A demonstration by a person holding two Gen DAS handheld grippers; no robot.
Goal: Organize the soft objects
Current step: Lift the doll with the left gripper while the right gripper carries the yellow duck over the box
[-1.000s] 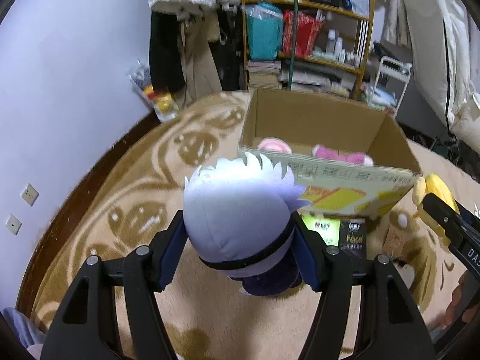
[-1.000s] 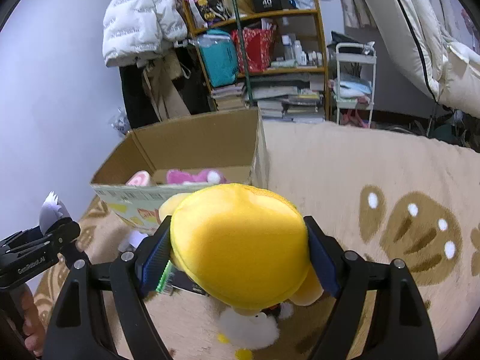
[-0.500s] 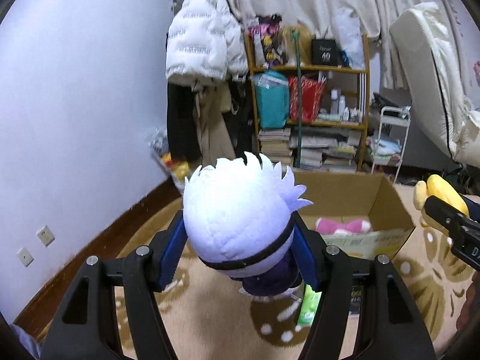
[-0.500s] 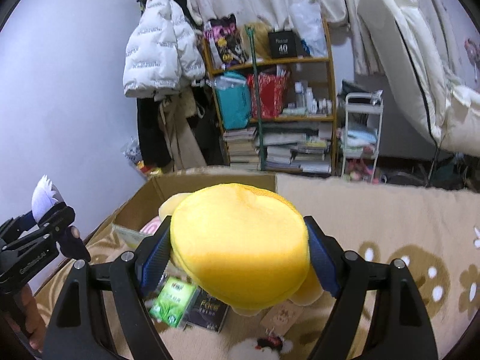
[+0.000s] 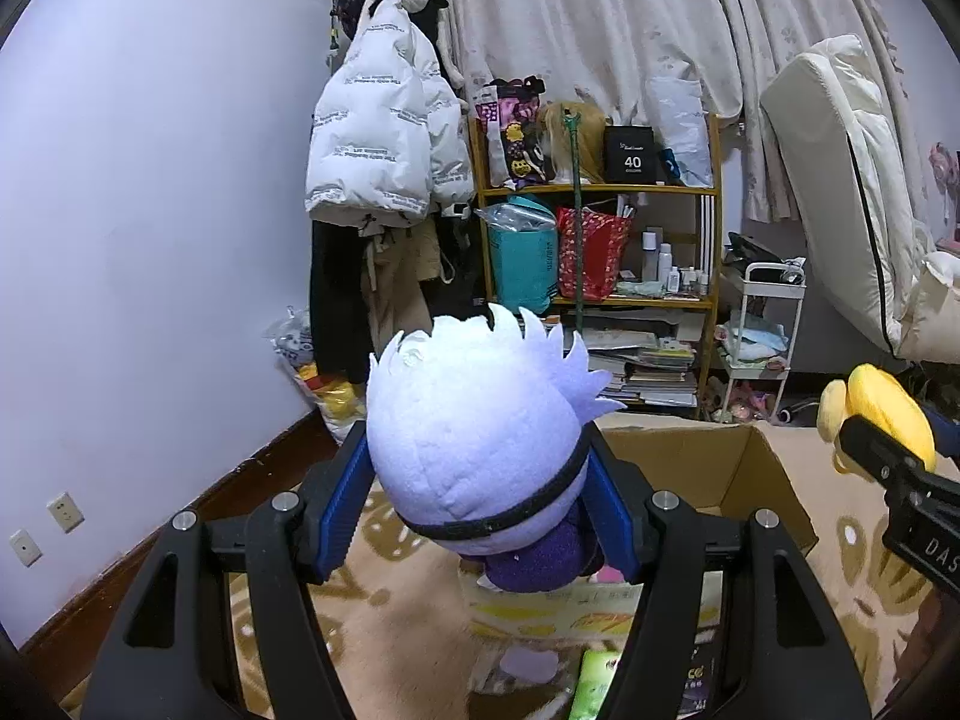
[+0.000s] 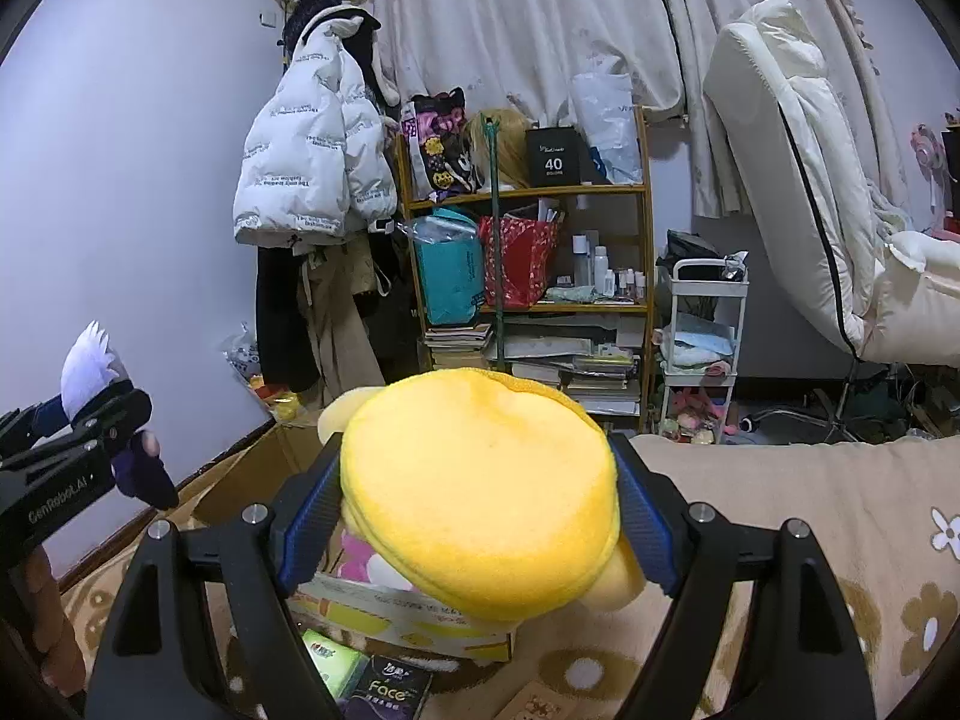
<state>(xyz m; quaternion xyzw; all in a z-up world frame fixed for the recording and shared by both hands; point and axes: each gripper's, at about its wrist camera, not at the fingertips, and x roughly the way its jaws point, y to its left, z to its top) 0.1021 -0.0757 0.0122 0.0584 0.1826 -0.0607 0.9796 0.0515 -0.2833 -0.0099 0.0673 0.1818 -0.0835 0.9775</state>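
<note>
Showing pink plush [image 6: 360, 552], right view only

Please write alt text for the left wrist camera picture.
The left gripper holds a white-haired plush doll above an open cardboard box on a patterned rug. At the right edge, the other gripper holds a yellow plush toy.

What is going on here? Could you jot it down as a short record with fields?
left gripper: shut on the white-haired plush doll in purple clothes
right gripper: shut on the round yellow plush toy
open brown cardboard box: on the beige patterned rug, just beyond both toys
inside box: a pink plush shows
</note>
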